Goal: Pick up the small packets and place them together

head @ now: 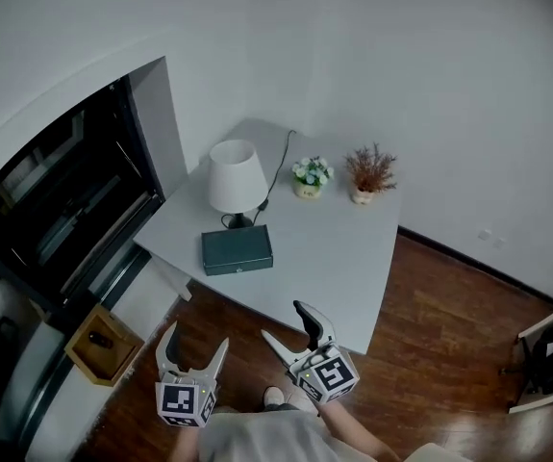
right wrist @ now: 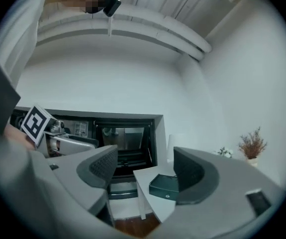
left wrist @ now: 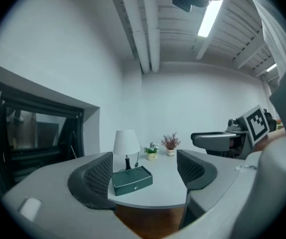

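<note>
White dominates: a white square table [head: 339, 258] is pushed into the room's corner, so its far edges are closed off. Only the near edge and the right side give onto the brown wooden floor [head: 430, 354]. The white-shaded lamp [head: 236, 176] and two small potted plants [head: 312, 174] stand well back, probably to leave the front bare for work. A dark green flat rectangular box [head: 237, 249] lies just in front of the lamp, near the front-left edge. No small packets show in any view; they may be inside that box, but I cannot tell. The left gripper [head: 196, 340] and right gripper [head: 283, 320] hover over the floor short of the near edge. Both have jaws spread with nothing between them, and a clear reach forward.
</note>
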Motion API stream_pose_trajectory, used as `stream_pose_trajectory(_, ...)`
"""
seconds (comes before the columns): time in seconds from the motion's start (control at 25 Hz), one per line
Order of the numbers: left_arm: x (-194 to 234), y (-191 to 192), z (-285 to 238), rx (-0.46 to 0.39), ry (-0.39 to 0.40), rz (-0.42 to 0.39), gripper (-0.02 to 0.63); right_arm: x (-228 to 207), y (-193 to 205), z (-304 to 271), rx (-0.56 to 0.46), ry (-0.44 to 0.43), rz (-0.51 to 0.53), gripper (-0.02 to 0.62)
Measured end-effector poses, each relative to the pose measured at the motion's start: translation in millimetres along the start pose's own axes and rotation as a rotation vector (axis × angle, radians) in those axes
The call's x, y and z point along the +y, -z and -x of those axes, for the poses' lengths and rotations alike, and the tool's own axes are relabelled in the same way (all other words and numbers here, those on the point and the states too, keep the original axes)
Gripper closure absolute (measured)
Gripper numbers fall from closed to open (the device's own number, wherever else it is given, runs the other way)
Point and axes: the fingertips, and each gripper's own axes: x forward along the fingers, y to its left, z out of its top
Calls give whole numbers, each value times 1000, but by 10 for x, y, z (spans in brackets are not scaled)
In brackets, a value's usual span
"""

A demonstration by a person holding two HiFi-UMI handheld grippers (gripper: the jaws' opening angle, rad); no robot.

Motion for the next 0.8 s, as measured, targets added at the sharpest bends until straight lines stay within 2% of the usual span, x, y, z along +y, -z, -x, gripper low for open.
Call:
stream_pose_trajectory(0.24,273,-55,-311,-4,-36,37,222,-195,312,-274,77,-8,-80,247)
stream_pose_trajectory(0.44,486,100,-659,13,26,54,222,-341,603,-621,138,28,-109,247)
stream_pose_trajectory(0.6,856,111,-1031,-1,70,65,222,-416,769,-1051,188,45,-144,247)
stream_pose_trajectory(0.8,1320,121,-1472,-9,123,72,222,-531,1240,-1608,331,67,-179,247)
